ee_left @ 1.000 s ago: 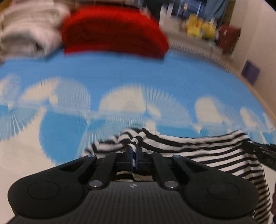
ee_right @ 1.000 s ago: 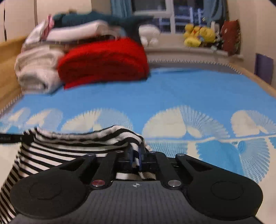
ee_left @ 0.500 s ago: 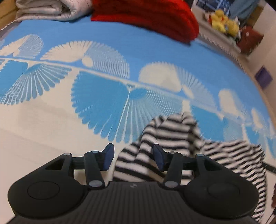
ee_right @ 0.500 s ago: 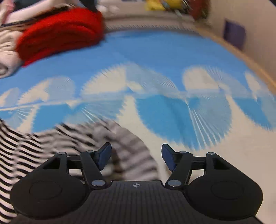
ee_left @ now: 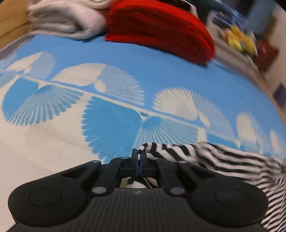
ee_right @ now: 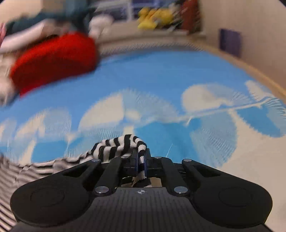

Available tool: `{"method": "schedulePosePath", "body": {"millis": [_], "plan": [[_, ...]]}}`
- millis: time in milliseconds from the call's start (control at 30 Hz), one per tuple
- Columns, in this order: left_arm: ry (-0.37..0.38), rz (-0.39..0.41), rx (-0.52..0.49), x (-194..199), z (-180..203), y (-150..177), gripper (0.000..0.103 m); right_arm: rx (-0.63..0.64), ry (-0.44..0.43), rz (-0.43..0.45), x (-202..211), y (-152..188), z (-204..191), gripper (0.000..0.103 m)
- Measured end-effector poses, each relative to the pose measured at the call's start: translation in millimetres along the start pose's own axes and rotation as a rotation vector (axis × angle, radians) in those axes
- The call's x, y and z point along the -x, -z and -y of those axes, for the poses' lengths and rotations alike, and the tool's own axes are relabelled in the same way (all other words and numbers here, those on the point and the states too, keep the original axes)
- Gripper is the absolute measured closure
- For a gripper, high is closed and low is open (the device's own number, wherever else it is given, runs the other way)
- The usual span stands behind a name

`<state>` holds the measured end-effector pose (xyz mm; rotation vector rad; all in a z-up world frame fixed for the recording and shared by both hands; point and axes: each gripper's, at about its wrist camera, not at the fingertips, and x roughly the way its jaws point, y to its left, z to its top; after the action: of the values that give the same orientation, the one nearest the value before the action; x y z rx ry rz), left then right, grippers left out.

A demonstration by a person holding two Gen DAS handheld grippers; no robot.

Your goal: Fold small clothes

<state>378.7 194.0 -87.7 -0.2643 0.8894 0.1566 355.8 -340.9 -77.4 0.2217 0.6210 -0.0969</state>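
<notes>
A black-and-white striped garment lies on a blue and white patterned bedspread. My left gripper is shut on the garment's left edge, and the cloth stretches away to the right. In the right wrist view my right gripper is shut on another edge of the striped garment, which trails off to the left. Both views are motion-blurred.
A folded red knit and a grey-white folded pile sit at the far edge of the bed; the red knit also shows in the right wrist view. Yellow plush toys sit on a ledge beyond. A wall runs along the right.
Half a second ago both grippers were open over the garment. Now both are shut on its edges and both views have shifted with the motion.
</notes>
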Motion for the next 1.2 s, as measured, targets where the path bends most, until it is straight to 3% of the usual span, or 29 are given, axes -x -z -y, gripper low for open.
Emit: {"method": "schedulePosePath", "body": {"millis": [67, 133, 167, 233, 367, 467, 500, 567, 600, 667, 767, 900, 967, 1067, 1133, 1200], "plan": [[-0.016, -0.05, -0.061, -7, 7, 6, 0.101, -0.016, -0.01, -0.057, -12, 3, 2, 0.096], [-0.035, -0.126, -0.14, -16, 15, 14, 0.099, 0.004, -0.003, -0.194, -32, 15, -1, 0.094], [-0.056, -0.153, -0.169, -18, 18, 17, 0.097, 0.013, 0.007, -0.224, -36, 20, -3, 0.087], [-0.061, -0.128, -0.186, -6, 19, 16, 0.091, 0.022, 0.019, -0.239, -36, 24, -5, 0.076], [0.072, -0.046, -0.187, 28, 21, 12, 0.087, 0.018, -0.031, -0.202, -13, 10, -5, 0.06], [0.141, -0.103, -0.269, 24, 31, 25, 0.086, 0.034, -0.058, -0.206, 10, 10, 0, 0.058], [0.135, -0.161, -0.296, 15, 32, 34, 0.084, 0.033, -0.06, -0.221, 16, 13, 3, 0.058], [0.004, -0.296, -0.346, -6, 30, 57, 0.083, 0.021, -0.071, -0.269, 27, 23, 9, 0.058], [-0.064, -0.306, -0.354, -5, 28, 64, 0.079, 0.018, -0.085, -0.306, 32, 28, 11, 0.058], [-0.058, -0.259, -0.291, 20, 25, 59, 0.079, 0.032, -0.095, -0.37, 45, 40, 14, 0.058], [0.036, -0.176, -0.19, 75, 21, 48, 0.071, 0.074, -0.09, -0.419, 73, 55, 20, 0.051], [0.063, -0.142, -0.204, 135, 11, 65, 0.06, 0.025, -0.101, -0.443, 108, 73, 42, 0.046], [0.077, -0.15, -0.17, 149, -1, 82, 0.053, -0.024, -0.095, -0.452, 119, 87, 56, 0.045], [0.089, -0.179, -0.016, 141, -27, 117, 0.053, -0.134, -0.091, -0.497, 120, 103, 68, 0.046], [0.02, -0.354, 0.031, 117, -36, 133, 0.057, -0.157, -0.083, -0.438, 124, 101, 65, 0.045], [0.006, -0.313, 0.013, 118, -37, 132, 0.051, -0.142, -0.072, -0.439, 119, 105, 59, 0.045]]}}
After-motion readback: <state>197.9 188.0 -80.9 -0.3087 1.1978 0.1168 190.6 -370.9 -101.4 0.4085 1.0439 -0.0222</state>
